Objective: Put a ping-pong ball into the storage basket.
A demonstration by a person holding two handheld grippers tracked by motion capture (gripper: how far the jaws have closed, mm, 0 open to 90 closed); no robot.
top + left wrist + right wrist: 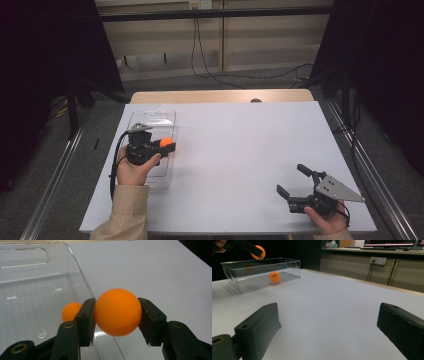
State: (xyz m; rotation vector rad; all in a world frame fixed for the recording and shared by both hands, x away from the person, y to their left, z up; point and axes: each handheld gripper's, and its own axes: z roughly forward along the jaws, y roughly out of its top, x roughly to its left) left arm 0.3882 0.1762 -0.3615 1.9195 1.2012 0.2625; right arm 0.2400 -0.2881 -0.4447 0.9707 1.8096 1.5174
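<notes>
The left claw [117, 315] is closed on an orange ball [117, 312]: both black pads press against opposite sides of the ball, which sits squarely between them and clear of any surface. In the high view the left claw [161, 150] holds this ball [166, 143] over the right-hand wall of a clear plastic bin [150, 117] standing on the left part of the white worktop [240, 150]. The left gripper view places the held ball directly above the bin's near rim [82, 280], with the bin interior to one side and bare worktop [162, 272] to the other. A second orange ball [70, 311] lies on the bin floor; one jaw partly covers it in that view. The right gripper view shows the second ball [274, 276] whole, resting inside the bin [262, 272], and the held ball [259, 252] raised above the bin's rim, partly covered by a jaw of the left claw. The right claw [292, 182] rests near the worktop's front right corner, well apart from the bin, its jaws spread wide with nothing between them; the right gripper view confirms bare worktop [329, 322] between the two jaws. The bin's transparent walls make its edges hard to trace in the high view, and the second ball cannot be made out there.
</notes>
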